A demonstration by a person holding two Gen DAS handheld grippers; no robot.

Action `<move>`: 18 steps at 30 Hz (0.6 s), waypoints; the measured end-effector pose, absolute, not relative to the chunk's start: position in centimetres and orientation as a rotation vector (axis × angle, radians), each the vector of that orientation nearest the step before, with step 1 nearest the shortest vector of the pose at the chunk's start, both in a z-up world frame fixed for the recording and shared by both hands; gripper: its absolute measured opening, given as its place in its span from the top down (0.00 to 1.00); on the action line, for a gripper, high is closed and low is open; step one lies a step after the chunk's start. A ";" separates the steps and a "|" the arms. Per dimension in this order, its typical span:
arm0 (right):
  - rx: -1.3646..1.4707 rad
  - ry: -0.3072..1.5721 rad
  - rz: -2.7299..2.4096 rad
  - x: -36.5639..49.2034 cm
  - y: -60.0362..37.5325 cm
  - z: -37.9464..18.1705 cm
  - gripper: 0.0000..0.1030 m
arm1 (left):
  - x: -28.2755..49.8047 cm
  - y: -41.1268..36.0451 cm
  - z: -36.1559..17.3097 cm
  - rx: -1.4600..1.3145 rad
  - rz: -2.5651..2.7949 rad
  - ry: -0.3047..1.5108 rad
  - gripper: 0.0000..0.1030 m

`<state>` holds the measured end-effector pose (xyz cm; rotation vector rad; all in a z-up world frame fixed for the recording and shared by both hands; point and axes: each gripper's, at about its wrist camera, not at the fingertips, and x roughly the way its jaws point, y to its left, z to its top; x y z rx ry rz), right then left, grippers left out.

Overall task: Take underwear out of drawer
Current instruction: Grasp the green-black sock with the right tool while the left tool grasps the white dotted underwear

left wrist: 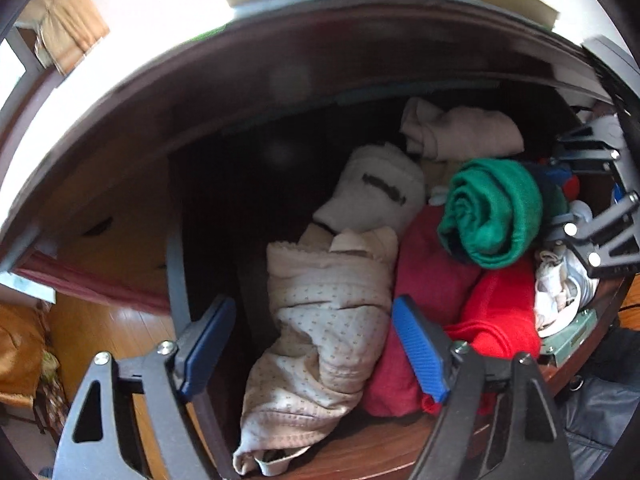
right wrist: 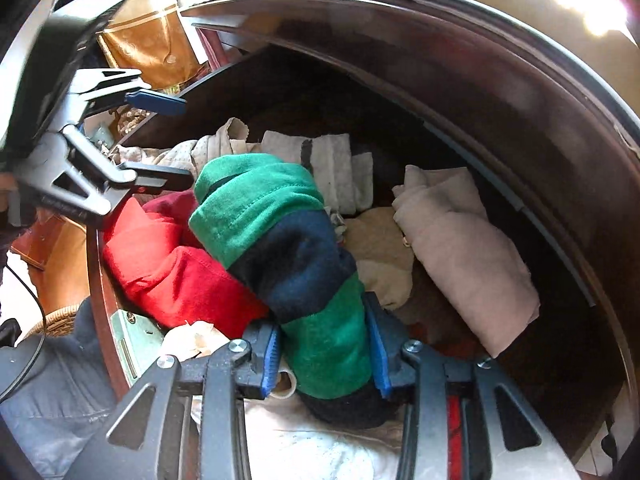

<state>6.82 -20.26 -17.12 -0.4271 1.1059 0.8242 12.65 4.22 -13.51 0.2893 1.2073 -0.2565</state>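
An open dark wooden drawer [left wrist: 360,452] is full of rolled clothes. My left gripper [left wrist: 314,346] points down over a beige dotted underwear roll [left wrist: 320,340]. Its blue pads [left wrist: 420,348] stand wide on either side and do not touch the cloth. In the right wrist view, my right gripper [right wrist: 326,356] is shut on a green and navy rolled garment [right wrist: 280,232], its pads pressing into the near end. The left gripper [right wrist: 178,140] shows at upper left there. The right gripper [left wrist: 568,192] sits at the right edge of the left wrist view, beside the green roll [left wrist: 492,212].
Around them lie a red garment [right wrist: 168,264], a white roll with a dark mark [left wrist: 376,196] and a folded beige cloth [right wrist: 464,248]. White lacy fabric [left wrist: 560,288] lies at the drawer's right end. A person's dark padded clothing [right wrist: 52,392] and a wicker basket [right wrist: 60,320] are near the drawer front.
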 end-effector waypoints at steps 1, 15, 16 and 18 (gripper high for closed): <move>-0.426 1.107 0.826 7.2 -20.5 -17.1 0.62 | 12.9 4.4 -13.8 0.275 -0.265 1.237 0.21; -0.406 1.136 0.839 7.8 -20.4 -17.3 0.61 | 14.2 2.1 -16.8 0.335 -0.306 1.377 0.21; -0.403 1.138 0.840 7.9 -20.4 -17.3 0.61 | 14.3 2.0 -16.9 0.336 -0.303 1.384 0.21; -0.396 1.137 0.841 8.0 -20.5 -17.4 0.61 | 14.2 2.4 -16.7 0.329 -0.306 1.391 0.23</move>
